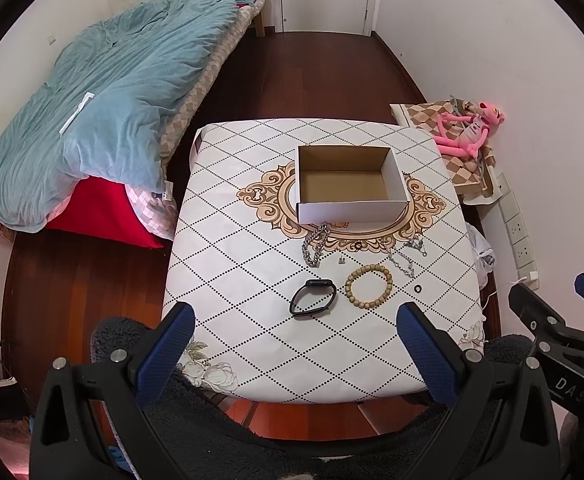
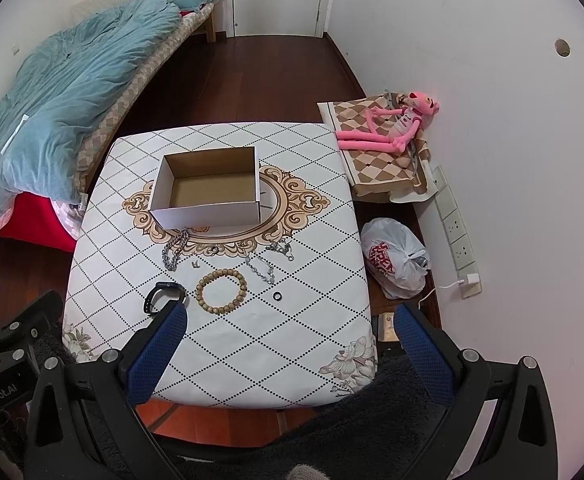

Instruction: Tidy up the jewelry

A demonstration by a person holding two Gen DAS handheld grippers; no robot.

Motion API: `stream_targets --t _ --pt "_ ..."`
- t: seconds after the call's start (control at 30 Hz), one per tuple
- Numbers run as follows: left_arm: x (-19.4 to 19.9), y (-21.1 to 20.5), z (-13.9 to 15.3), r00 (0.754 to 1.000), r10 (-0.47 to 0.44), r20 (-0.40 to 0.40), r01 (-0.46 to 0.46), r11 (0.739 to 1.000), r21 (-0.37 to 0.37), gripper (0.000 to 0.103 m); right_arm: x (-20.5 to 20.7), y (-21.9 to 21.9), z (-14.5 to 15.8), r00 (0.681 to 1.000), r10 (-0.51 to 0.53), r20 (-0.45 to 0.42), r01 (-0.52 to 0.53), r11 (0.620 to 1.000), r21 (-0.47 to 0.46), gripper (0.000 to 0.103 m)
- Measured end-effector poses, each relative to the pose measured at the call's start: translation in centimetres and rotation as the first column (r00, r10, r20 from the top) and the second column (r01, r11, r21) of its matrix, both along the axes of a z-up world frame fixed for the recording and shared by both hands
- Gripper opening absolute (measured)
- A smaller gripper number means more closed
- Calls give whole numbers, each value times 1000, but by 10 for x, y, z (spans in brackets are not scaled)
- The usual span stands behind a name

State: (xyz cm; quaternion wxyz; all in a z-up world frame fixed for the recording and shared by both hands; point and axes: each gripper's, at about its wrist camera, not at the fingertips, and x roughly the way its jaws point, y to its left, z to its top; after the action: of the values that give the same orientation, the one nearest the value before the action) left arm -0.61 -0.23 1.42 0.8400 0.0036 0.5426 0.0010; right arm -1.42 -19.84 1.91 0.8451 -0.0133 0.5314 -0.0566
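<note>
Both tools hang high above the near edge of the counter (image 1: 252, 344), and nothing has gone into the box yet. The left tool (image 1: 296, 344) is spread wide and holds nothing; the right tool (image 2: 288, 344) is just as wide and just as bare.

Nearest lies the black watch (image 1: 313, 298), its strap curled into a loop. Just beside it, to the right, sits the bead bracelet (image 1: 369, 286), and a small dark ring (image 1: 417, 289) rests apart, further right. Behind these come a heavy silver chain (image 1: 314, 249), a tiny metal piece (image 1: 341, 260) and a thinner necklace (image 1: 406, 258) in a loose tangle; another small ring (image 1: 358, 246) lies on the gold pattern. The chain's far end touches the front wall of the cardboard box (image 1: 352, 210), which stands open and bare at the centre of the counter.

The step in hand looks like a first pick, and the watch is probably the best start for the left tool — near, stiff, and raised off the cloth. Come down over 1 side of the strap so a finger passes inside the loop, then clench across it. The beads likely suit the right tool the same way. The rings lie flat and small; they probably call for a low, slow pinch, and may skid on the cloth.
</note>
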Motion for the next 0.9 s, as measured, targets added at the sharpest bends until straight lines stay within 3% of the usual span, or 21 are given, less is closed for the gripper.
stream_targets --t 0.9 --pt "-4 -1 1 1000 -8 6 8 1000 -8 103 -3 -4 8 1000 -13 20 13 1000 -2 103"
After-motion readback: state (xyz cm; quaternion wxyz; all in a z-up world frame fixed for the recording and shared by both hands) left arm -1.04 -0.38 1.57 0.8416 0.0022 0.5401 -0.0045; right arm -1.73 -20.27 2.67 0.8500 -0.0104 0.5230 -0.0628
